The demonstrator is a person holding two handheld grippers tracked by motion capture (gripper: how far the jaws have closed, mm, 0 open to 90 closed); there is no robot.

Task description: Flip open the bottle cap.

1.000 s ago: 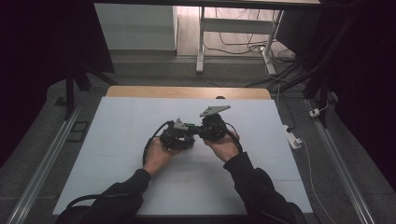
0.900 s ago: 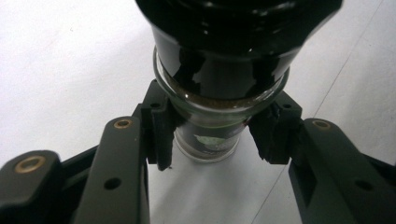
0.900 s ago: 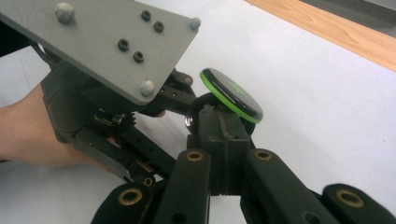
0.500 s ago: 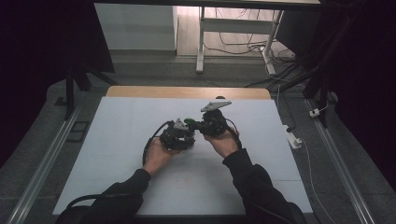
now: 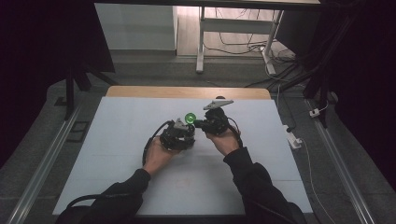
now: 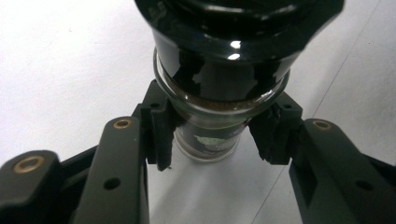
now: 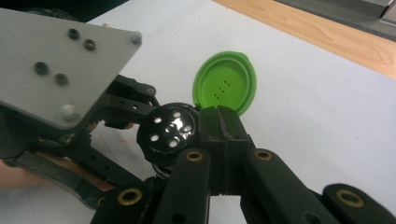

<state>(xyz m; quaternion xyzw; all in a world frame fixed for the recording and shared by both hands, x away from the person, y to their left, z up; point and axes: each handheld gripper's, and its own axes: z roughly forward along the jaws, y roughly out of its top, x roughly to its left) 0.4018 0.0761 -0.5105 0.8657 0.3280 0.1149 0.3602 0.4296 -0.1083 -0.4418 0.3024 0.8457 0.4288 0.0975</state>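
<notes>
White desk [image 5: 116, 154] was bare around the work near its middle, where the left gripper [image 6: 212, 140] sat clamped on the jar [image 6: 219, 70] and the right gripper [image 7: 219, 135], jaws pressed together, nudged the green lid [image 7: 225, 83] open, so I'd keep the jar steady and push gently at the lid's edge.

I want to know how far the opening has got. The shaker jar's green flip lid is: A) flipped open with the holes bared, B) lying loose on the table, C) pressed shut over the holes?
A: in the right gripper view the green lid stands up, hinged behind the black holed top.
</notes>
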